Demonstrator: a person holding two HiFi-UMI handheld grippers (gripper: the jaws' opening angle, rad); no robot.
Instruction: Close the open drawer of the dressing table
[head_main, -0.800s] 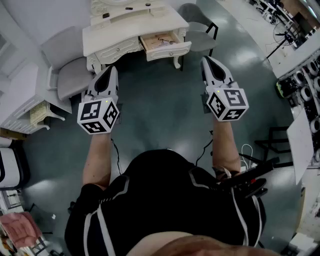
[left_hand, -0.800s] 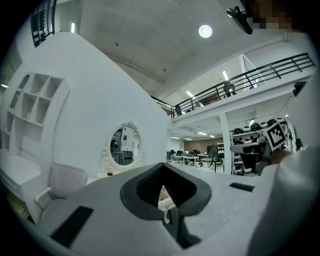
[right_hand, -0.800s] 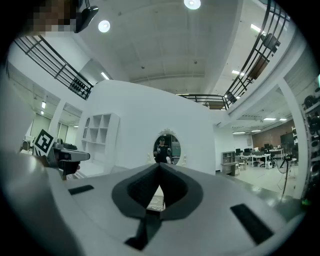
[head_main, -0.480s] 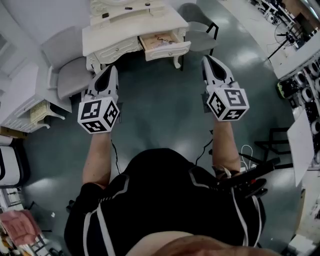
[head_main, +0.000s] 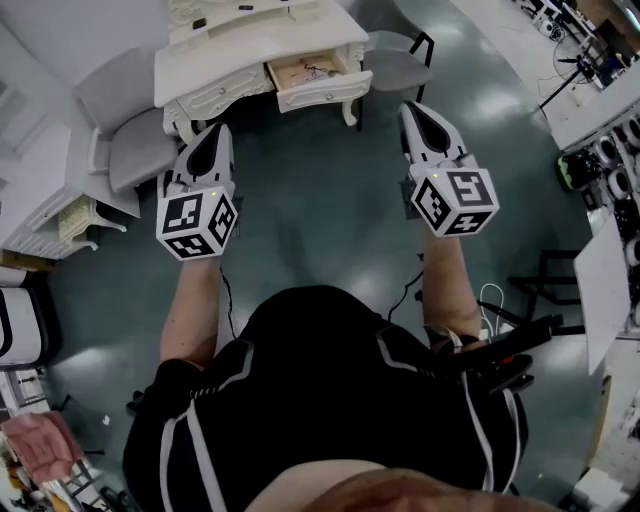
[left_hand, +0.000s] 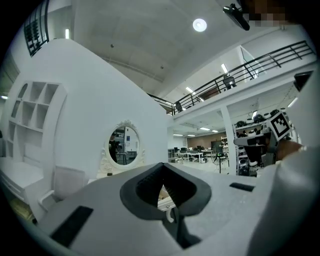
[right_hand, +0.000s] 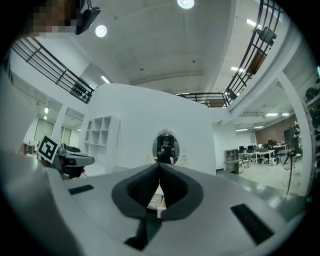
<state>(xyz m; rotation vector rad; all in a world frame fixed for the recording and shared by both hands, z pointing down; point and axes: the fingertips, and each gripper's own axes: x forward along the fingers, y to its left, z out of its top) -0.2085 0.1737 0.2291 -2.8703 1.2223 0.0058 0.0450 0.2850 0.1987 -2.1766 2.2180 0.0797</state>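
The white dressing table (head_main: 250, 48) stands at the top of the head view. Its right-hand drawer (head_main: 312, 82) is pulled out, with small items inside. My left gripper (head_main: 214, 134) is held in the air short of the table's left leg, jaws shut and empty. My right gripper (head_main: 411, 108) hovers to the right of the open drawer, also shut on nothing. Through the left gripper (left_hand: 162, 169) a sliver of the drawer (left_hand: 168, 202) shows. The right gripper (right_hand: 159, 169) points at the oval mirror (right_hand: 165, 147), with the drawer (right_hand: 155, 201) low in its gap.
One grey chair (head_main: 125, 125) sits left of the table, and another (head_main: 396, 62) is behind its right end. A white cabinet (head_main: 45, 205) stands at far left. Black stands (head_main: 545, 285) and cables lie on the floor at right. Benches with equipment (head_main: 600, 150) line the right edge.
The dressing table sits a little higher and further left in the head view. Both grippers have edged slightly forward and stay shut.
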